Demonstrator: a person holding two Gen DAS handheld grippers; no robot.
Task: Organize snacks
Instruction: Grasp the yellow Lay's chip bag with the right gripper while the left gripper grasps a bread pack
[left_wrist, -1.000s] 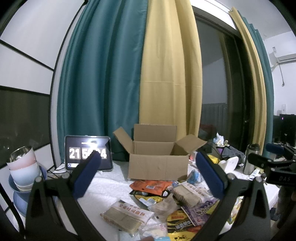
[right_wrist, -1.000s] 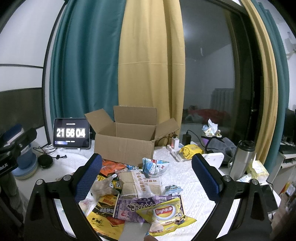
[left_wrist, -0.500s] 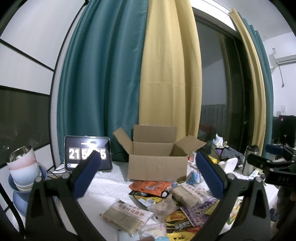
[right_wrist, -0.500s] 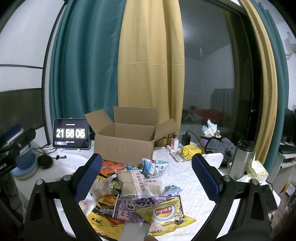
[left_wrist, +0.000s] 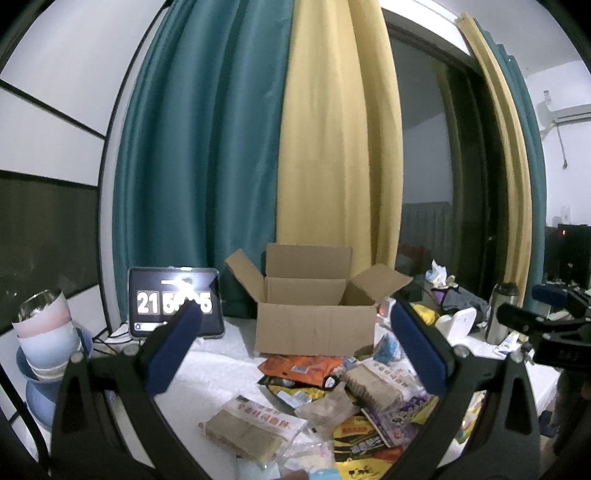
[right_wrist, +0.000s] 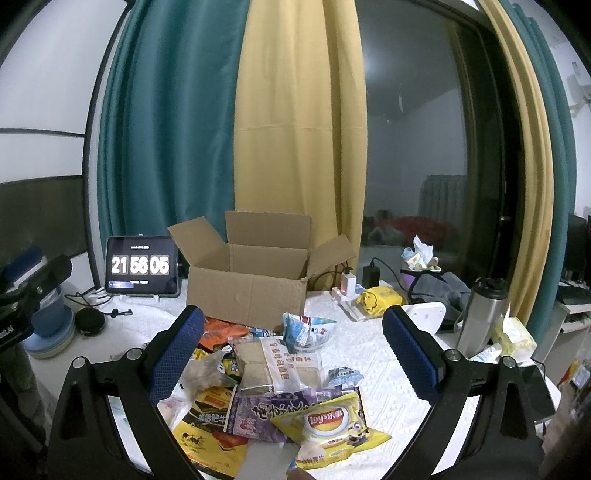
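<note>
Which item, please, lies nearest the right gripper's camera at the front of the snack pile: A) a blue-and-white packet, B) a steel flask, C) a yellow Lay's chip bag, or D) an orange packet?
C: the yellow Lay's chip bag sits at the bottom of the right wrist view, in front of the other snacks and the cardboard box.

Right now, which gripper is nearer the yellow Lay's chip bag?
Right. The right gripper hangs just above the Lay's bag; the left gripper is off to its left.

Tablet clock, left of the cardboard box, reads 21 56 05. Yellow chip bag, in front of the box, bears "Lay's".
</note>
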